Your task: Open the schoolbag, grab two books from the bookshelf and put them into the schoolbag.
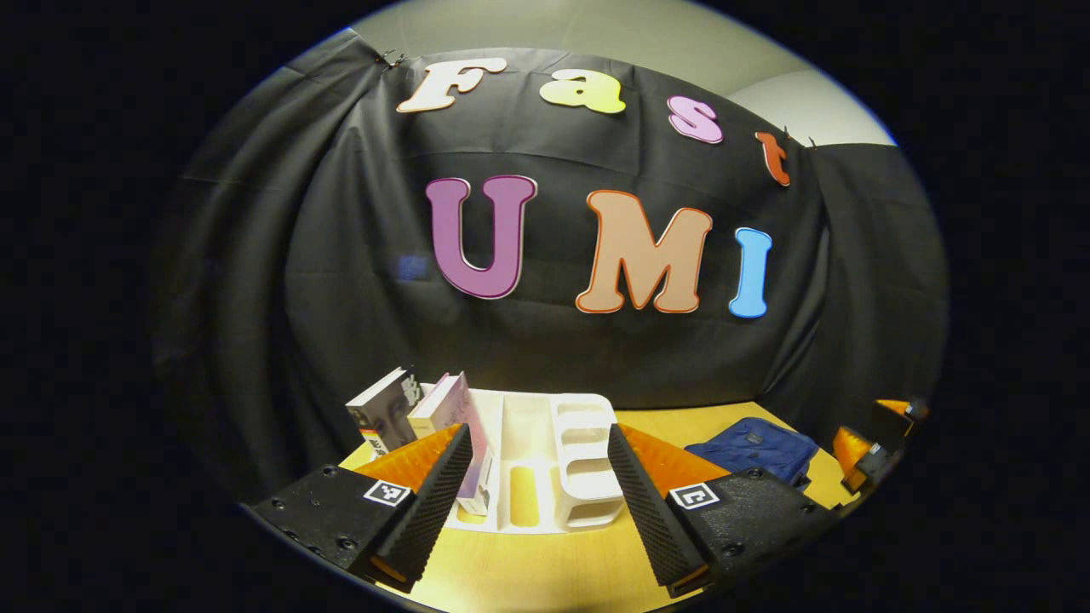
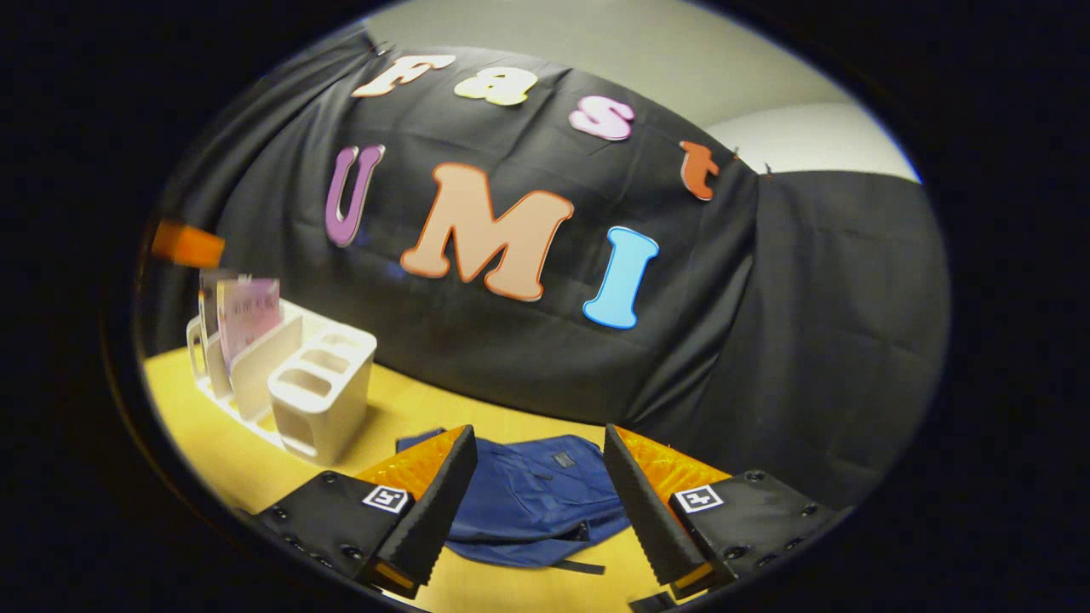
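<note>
We hold both hand-held grippers open and empty. The schoolbag [image 2: 536,502] lies flat just ahead of our right hand-held gripper [image 2: 538,485], the nearer one. Our left hand-held gripper [image 1: 538,485] faces the bookshelf [image 1: 545,468].

Navy schoolbag [image 2: 532,507] lies flat on the yellow surface [image 2: 221,451], apparently closed, flap side up. White bookshelf [image 1: 545,464] stands to its left, well apart. Two books [image 1: 417,409] lean upright in its leftmost slots.

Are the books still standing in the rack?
Yes: two books stand leaning in the white rack, none in the blue schoolbag.
</note>
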{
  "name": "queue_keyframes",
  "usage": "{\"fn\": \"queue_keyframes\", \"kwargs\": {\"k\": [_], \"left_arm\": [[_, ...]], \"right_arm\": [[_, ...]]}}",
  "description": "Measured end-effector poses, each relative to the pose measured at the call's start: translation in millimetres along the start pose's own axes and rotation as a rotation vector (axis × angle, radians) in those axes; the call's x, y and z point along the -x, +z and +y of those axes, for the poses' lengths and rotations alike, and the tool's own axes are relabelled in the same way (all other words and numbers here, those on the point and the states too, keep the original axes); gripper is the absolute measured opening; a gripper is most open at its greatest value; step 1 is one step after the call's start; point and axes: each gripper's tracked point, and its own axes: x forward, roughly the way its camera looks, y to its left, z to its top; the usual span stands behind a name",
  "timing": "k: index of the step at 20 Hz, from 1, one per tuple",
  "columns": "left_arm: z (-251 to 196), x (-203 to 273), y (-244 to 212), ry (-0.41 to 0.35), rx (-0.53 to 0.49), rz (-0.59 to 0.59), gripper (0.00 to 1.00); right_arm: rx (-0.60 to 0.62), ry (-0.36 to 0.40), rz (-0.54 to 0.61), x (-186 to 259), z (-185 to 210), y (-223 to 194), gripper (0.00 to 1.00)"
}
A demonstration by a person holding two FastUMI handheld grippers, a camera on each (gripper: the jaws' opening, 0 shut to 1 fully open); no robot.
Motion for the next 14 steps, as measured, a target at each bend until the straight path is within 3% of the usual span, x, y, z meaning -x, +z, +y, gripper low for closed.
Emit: {"fn": "queue_keyframes", "kwargs": {"k": [3, 4, 5, 6, 8, 14], "left_arm": [[13.6, 3.1, -6.0, 0.039, 0.018, 0.009, 0.94], [16.9, 3.3, -8.1, 0.051, 0.019, 0.012, 0.94], [18.7, 2.1, -10.7, 0.061, 0.019, 0.021, 0.94], [19.6, 2.2, -13.3, 0.066, 0.017, 0.033, 0.94], [20.9, 5.1, -18.6, 0.073, 0.009, 0.046, 0.94], [21.3, 3.3, -24.2, 0.092, -0.02, 0.066, 0.94]], "right_arm": [[0.139, 0.025, 0.041, -10.9, 17.8, -35.9, 0.92], [0.179, 0.031, 0.058, -15.5, 21.1, -49.4, 0.99], [0.222, 0.035, 0.073, -19.2, 24.6, -61.8, 0.98], [0.279, 0.038, 0.088, -22.1, 27.0, -74.0, 0.93], [0.392, 0.046, 0.096, -27.1, 35.2, -96.3, 0.92], [0.646, 0.076, 0.091, -31.7, 43.5, -132.5, 0.9]]}}
